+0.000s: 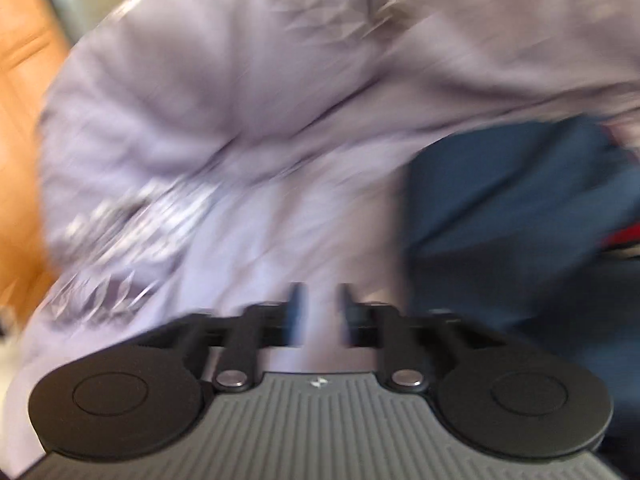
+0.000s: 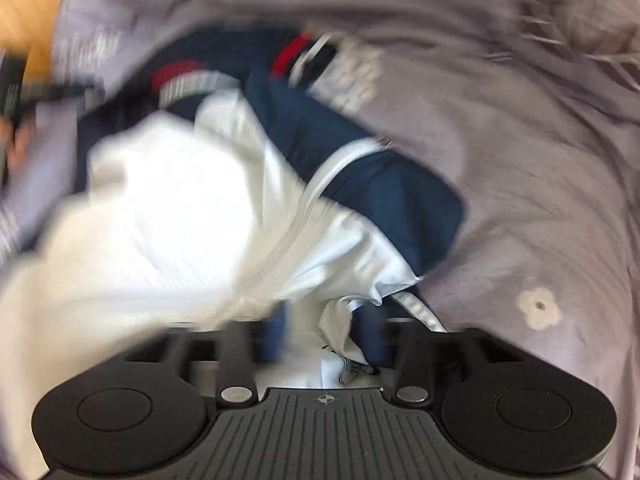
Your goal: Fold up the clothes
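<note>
a: left gripper [image 1: 320, 304] has its jaws parted over the lilac bedsheet [image 1: 240, 100], nothing between them. right gripper [image 2: 320, 332] is parted too, with white cloth bunched in the gap; grip unclear.

b: jacket [image 2: 360, 184] location?

a: crumpled on the sheet, near the right gripper. risk: pinching sheet with garment, dragging both.

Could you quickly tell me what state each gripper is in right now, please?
Left gripper: open, nothing between its fingers, above the lilac sheet.
Right gripper: white cloth of the jacket lies between its fingers; whether it is gripped cannot be told.
</note>
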A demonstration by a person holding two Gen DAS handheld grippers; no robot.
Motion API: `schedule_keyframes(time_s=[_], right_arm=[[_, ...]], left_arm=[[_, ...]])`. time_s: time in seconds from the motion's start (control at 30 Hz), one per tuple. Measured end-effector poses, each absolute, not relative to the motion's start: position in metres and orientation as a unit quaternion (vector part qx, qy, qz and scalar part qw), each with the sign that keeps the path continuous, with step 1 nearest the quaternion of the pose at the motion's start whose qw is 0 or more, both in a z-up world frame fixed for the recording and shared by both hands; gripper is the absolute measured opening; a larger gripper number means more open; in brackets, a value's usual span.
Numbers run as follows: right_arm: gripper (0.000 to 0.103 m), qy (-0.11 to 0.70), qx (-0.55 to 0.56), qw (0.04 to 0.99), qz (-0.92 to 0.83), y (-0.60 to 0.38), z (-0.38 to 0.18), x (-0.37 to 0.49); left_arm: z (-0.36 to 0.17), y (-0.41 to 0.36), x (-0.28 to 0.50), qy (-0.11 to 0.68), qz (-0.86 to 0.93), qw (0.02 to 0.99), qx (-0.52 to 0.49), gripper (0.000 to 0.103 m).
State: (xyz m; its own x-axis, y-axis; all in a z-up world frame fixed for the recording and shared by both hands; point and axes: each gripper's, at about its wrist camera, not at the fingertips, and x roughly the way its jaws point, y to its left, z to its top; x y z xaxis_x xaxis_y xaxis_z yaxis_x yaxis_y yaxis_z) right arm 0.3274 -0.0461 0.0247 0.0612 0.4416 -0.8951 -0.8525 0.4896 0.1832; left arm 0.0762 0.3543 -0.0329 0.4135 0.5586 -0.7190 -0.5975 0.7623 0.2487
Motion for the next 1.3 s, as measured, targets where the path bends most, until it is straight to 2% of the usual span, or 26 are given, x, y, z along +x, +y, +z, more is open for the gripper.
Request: schedule_keyframes(time_s=[0.03, 0.1, 0.17, 0.2, 0.27, 0.4, 0.57, 0.63, 0.7, 0.77, 0.8, 0.83, 0.87, 0.97, 1.1, 1.3], right_arm=[[0.069, 0.505, -0.170, 0.709, 0.462, -0.052, 0.037, 0.338], [0.073, 0.483, -0.088, 0.743, 0.455, -0.056, 0.062, 0.359], [0.078, 0.466, -0.038, 0.771, 0.432, -0.051, 0.072, 0.375], [0.078, 0.458, -0.039, 0.782, 0.421, -0.043, 0.071, 0.380], [0.078, 0.450, -0.049, 0.800, 0.393, -0.028, 0.064, 0.384], [0.077, 0.466, -0.041, 0.806, 0.362, -0.020, 0.026, 0.376], [0.077, 0.473, -0.054, 0.817, 0.325, -0.023, -0.005, 0.359], [0.077, 0.467, -0.076, 0.821, 0.319, -0.023, -0.008, 0.352], [0.079, 0.465, -0.095, 0.820, 0.321, -0.023, -0.011, 0.346], [0.081, 0.464, -0.115, 0.817, 0.323, -0.021, -0.014, 0.342], [0.082, 0.463, -0.123, 0.816, 0.324, -0.020, -0.016, 0.340], [0.083, 0.462, -0.130, 0.815, 0.325, -0.019, -0.018, 0.337], [0.084, 0.461, -0.136, 0.814, 0.326, -0.018, -0.019, 0.335], [0.085, 0.455, -0.164, 0.812, 0.326, -0.012, -0.021, 0.327], [0.085, 0.444, -0.213, 0.807, 0.325, -0.003, -0.022, 0.316], [0.085, 0.435, -0.258, 0.795, 0.334, 0.001, -0.018, 0.305]], left_arm=[[-0.026, 0.345, 0.082, 0.407, 0.309, 0.859, -0.026, 0.079], [-0.014, 0.326, 0.095, 0.387, 0.243, 0.889, -0.016, 0.083], [-0.016, 0.303, 0.115, 0.372, 0.239, 0.895, 0.064, 0.095], [-0.021, 0.293, 0.127, 0.362, 0.258, 0.889, 0.108, 0.097], [-0.028, 0.289, 0.151, 0.360, 0.267, 0.884, 0.130, 0.097], [-0.029, 0.306, 0.197, 0.372, 0.200, 0.906, 0.009, 0.097], [-0.075, 0.297, 0.260, 0.472, 0.158, 0.867, 0.020, 0.102], [-0.093, 0.297, 0.270, 0.495, 0.167, 0.853, 0.013, 0.101], [-0.094, 0.302, 0.269, 0.495, 0.169, 0.852, -0.015, 0.090], [-0.089, 0.307, 0.264, 0.490, 0.175, 0.853, -0.037, 0.058], [-0.086, 0.308, 0.261, 0.489, 0.187, 0.852, -0.029, 0.050], [-0.083, 0.310, 0.258, 0.488, 0.199, 0.850, -0.022, 0.020], [-0.080, 0.313, 0.255, 0.487, 0.207, 0.848, -0.022, 0.009], [-0.074, 0.335, 0.245, 0.495, 0.225, 0.838, -0.051, 0.005], [-0.059, 0.365, 0.212, 0.484, 0.281, 0.826, -0.075, 0.004], [-0.041, 0.427, 0.115, 0.483, 0.388, 0.778, -0.103, 0.004]])
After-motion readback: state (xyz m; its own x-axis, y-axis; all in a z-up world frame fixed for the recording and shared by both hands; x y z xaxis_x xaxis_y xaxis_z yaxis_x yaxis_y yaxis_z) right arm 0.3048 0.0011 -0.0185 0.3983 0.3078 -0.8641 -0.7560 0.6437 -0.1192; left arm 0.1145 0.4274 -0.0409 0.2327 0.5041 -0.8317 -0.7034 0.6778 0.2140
